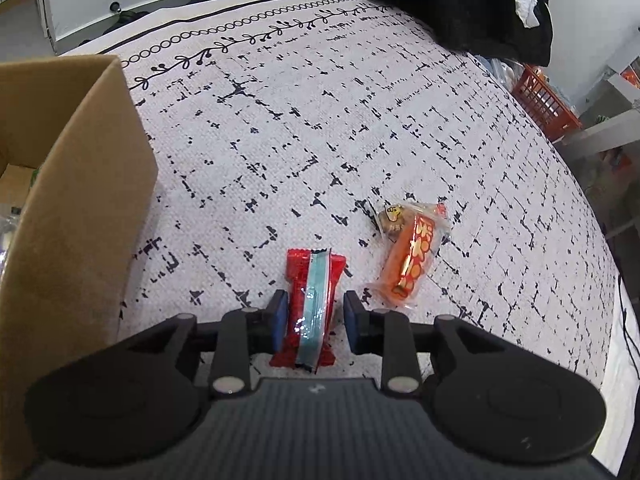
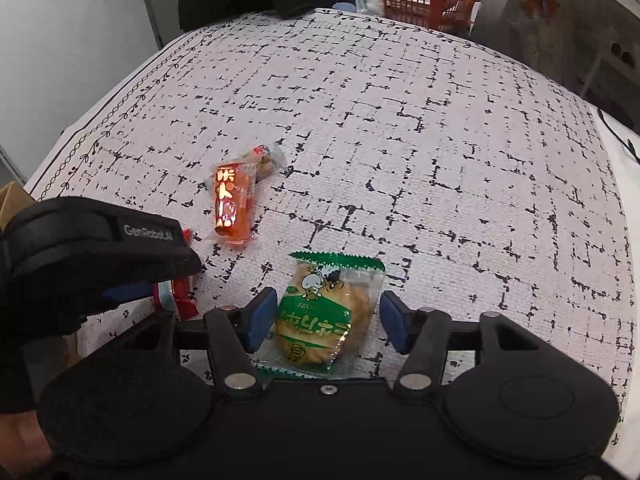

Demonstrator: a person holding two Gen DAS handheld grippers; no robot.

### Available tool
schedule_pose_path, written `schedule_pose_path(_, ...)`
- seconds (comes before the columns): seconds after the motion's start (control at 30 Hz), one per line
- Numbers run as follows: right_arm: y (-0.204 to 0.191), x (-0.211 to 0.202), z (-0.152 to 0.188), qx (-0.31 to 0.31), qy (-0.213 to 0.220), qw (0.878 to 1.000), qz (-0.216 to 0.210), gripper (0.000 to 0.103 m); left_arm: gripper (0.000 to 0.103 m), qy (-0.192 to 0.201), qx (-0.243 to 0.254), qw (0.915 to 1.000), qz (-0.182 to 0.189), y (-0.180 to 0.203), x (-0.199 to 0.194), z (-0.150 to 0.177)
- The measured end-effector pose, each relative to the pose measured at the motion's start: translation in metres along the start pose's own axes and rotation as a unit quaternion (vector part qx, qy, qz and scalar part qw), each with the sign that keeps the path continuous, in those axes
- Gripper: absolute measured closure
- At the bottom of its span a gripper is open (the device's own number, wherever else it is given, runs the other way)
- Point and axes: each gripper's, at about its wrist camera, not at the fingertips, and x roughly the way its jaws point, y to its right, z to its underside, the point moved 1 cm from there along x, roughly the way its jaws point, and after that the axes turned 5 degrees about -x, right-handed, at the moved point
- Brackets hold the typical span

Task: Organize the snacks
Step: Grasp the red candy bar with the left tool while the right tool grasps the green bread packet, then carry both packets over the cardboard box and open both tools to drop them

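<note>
A red snack bar with a pale blue stripe [image 1: 311, 308] lies on the patterned cloth between the blue pads of my left gripper [image 1: 315, 316]; the jaws are open with a gap on the right side. An orange wrapped snack [image 1: 410, 258] lies to its right, also in the right wrist view [image 2: 234, 204], with a small clear-wrapped snack [image 1: 392, 218] at its far end. A green-and-clear cracker packet [image 2: 324, 314] lies between the open pads of my right gripper [image 2: 328, 318], untouched. The left gripper's body [image 2: 92, 256] shows at the left of the right wrist view.
A cardboard box [image 1: 72, 208] stands open at the left, close to the left gripper. A black cloth [image 1: 460, 0] hangs over the table's far edge. An orange basket [image 2: 424, 4] stands beyond the table. The patterned tablecloth [image 2: 400, 120] covers the table.
</note>
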Motion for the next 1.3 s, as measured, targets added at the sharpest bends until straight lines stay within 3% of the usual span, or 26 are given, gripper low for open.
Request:
schedule_pose_path(0.2,-0.001,-0.004,-0.001,-0.006,0.001,1.000,0.008,0.051,0.075,0.005,0.006,1.0000,0.001,0.000,-0.001,0.002)
schedule_pose_path(0.33,0.004,-0.007,0.000,0.008,0.000,1.000,0.001,0.055,0.083,0.007,0.003,1.0000,0.001,-0.004,-0.002,0.003)
schedule_pose_path(0.47,0.011,-0.012,-0.001,0.024,0.003,1.000,0.006,0.056,0.084,0.001,-0.008,0.9999,0.009,-0.007,-0.008,0.004)
schedule_pose_path(0.53,0.015,-0.014,-0.001,0.032,0.003,0.999,0.007,0.076,0.084,-0.001,-0.007,0.9999,0.010,-0.007,-0.012,0.007)
schedule_pose_path(0.67,0.023,-0.020,-0.003,0.057,0.002,0.998,-0.013,0.085,0.084,0.010,-0.014,0.9997,0.017,-0.007,-0.025,0.007)
schedule_pose_path(0.8,0.028,-0.021,0.000,0.067,-0.001,0.997,-0.023,0.082,0.084,0.022,-0.023,0.9992,0.025,-0.008,-0.042,0.010)
schedule_pose_path(0.87,0.027,-0.021,0.000,0.073,-0.006,0.997,-0.028,0.061,0.084,0.030,-0.028,0.9988,0.027,-0.010,-0.051,0.013)
schedule_pose_path(0.9,0.026,-0.022,0.000,0.072,-0.005,0.997,-0.029,0.039,0.084,0.033,-0.032,0.9986,0.025,-0.011,-0.055,0.014)
schedule_pose_path(0.93,0.023,-0.023,0.001,0.065,0.002,0.998,-0.025,0.034,0.084,0.036,-0.036,0.9984,0.024,-0.013,-0.058,0.014)
schedule_pose_path(1.1,0.006,-0.008,0.006,0.028,-0.007,1.000,-0.002,0.036,0.084,0.042,-0.060,0.9972,0.015,-0.025,-0.073,0.020)
schedule_pose_path(1.17,0.005,-0.001,0.011,0.030,-0.012,0.999,0.001,0.043,0.084,0.043,-0.064,0.9969,0.013,-0.028,-0.079,0.024)
schedule_pose_path(1.2,0.003,-0.002,0.012,0.024,-0.006,1.000,0.011,0.053,0.084,0.043,-0.066,0.9968,0.011,-0.029,-0.082,0.025)
schedule_pose_path(1.23,0.002,-0.004,0.012,0.014,0.000,1.000,0.023,0.057,0.084,0.044,-0.067,0.9968,0.010,-0.030,-0.085,0.027)
schedule_pose_path(1.3,0.006,-0.007,0.010,0.025,-0.001,1.000,0.019,0.057,0.084,0.046,-0.069,0.9965,0.009,-0.031,-0.092,0.030)
